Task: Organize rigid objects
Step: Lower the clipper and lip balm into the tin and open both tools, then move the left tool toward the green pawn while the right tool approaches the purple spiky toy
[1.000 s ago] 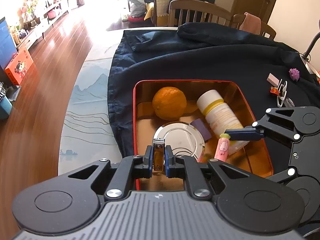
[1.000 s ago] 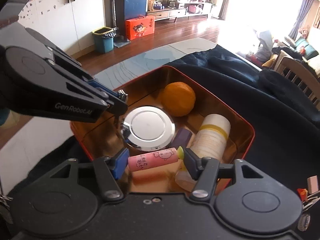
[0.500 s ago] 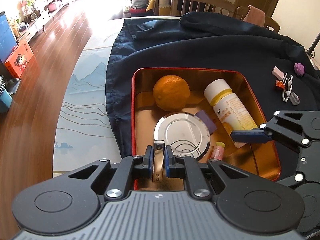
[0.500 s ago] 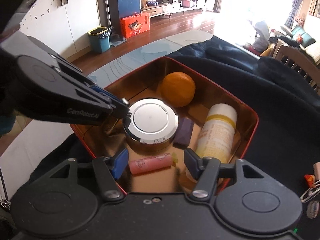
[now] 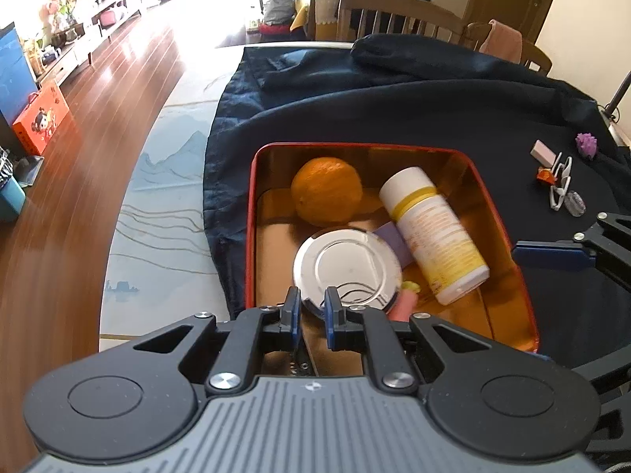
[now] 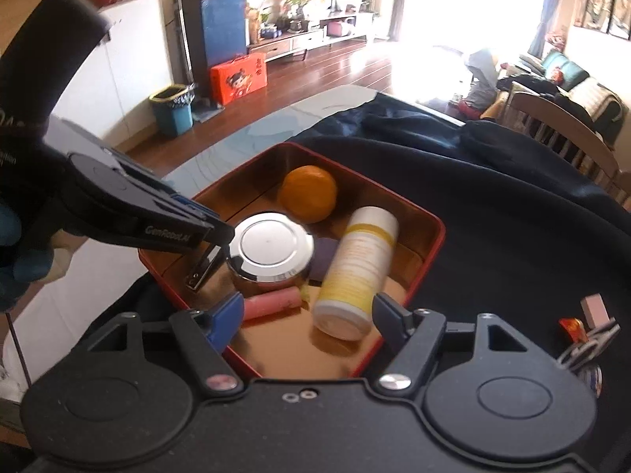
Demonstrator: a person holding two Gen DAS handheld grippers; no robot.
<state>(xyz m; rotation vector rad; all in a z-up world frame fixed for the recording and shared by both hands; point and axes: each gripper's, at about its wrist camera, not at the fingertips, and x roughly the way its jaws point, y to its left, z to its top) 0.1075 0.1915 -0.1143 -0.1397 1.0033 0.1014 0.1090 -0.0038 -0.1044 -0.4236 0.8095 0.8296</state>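
Note:
A red tin box [image 5: 508, 236] [image 6: 426, 252] on a dark cloth holds an orange [image 5: 326, 191] [image 6: 307, 199], a round silver tin [image 5: 347, 268] [image 6: 272, 246], a white and yellow bottle [image 5: 432, 232] [image 6: 357, 268], a purple block [image 5: 390, 238] and a pink tube [image 6: 272, 303]. My left gripper [image 5: 312, 309] has its jaws slightly apart over the box's near left corner. A metal nail clipper [image 6: 203, 270] lies below it inside the box. My right gripper [image 6: 305, 315] is open and empty above the box's near edge.
Small items lie on the cloth to the right: a pink eraser [image 5: 544, 152], a purple spiky ball [image 5: 586, 144], white clips [image 5: 560, 185] and an orange bit [image 5: 546, 175]. Wooden chairs [image 5: 398, 19] stand behind the table. The table edge [image 5: 157, 213] is on the left.
My left gripper opened and let the nail clipper drop into the box. My right gripper let go of the pink tube, now lying in the box, and drew back.

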